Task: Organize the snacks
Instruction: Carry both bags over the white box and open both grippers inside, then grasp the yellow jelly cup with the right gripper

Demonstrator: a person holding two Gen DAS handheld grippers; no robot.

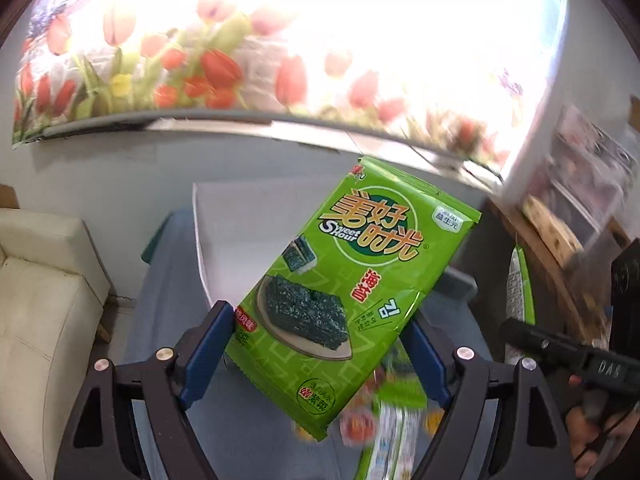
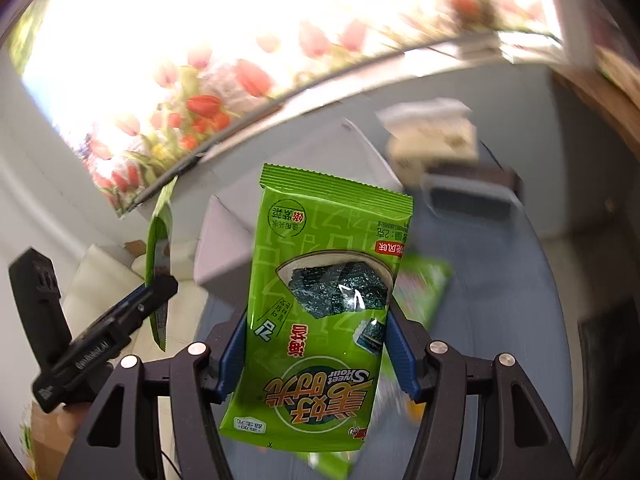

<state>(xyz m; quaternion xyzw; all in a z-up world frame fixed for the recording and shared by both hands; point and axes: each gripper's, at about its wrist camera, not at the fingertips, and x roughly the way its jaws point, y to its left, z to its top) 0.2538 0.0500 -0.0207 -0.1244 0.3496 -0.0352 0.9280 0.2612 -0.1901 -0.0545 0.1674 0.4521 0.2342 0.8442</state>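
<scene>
Room: tulip-print curtain far ahead of and above both tools, brightly backlit. Cream sofa left of the left tool. Wooden shelving, blurred, to its right.

Surface: blue-grey tabletop below both tools, extending forward.

White box: open, standing on the tabletop directly ahead of the left tool, partly hidden by the held packet. In the right wrist view it sits ahead and slightly left of the right tool.

Left seaweed packet: green, lifted clear of the tabletop, tilted, logo end forward. Left tool is clamped on its side edges, blue pads pressing the film.

Right seaweed packet: green, same brand, upright with logo end nearest the camera. The right tool grips it at both sides, off the surface.

Loose snack packets: blurred, lying on the tabletop under the left tool; number cannot be told.

Step in hand, as judged: both packets are picked and in carry toward the box. The next move likely calls for bringing each packet over the box opening in turn, levelling the tilted one, and releasing only once inside the walls. The film is slippery and thin, so a slide or crumple seems possible.
</scene>
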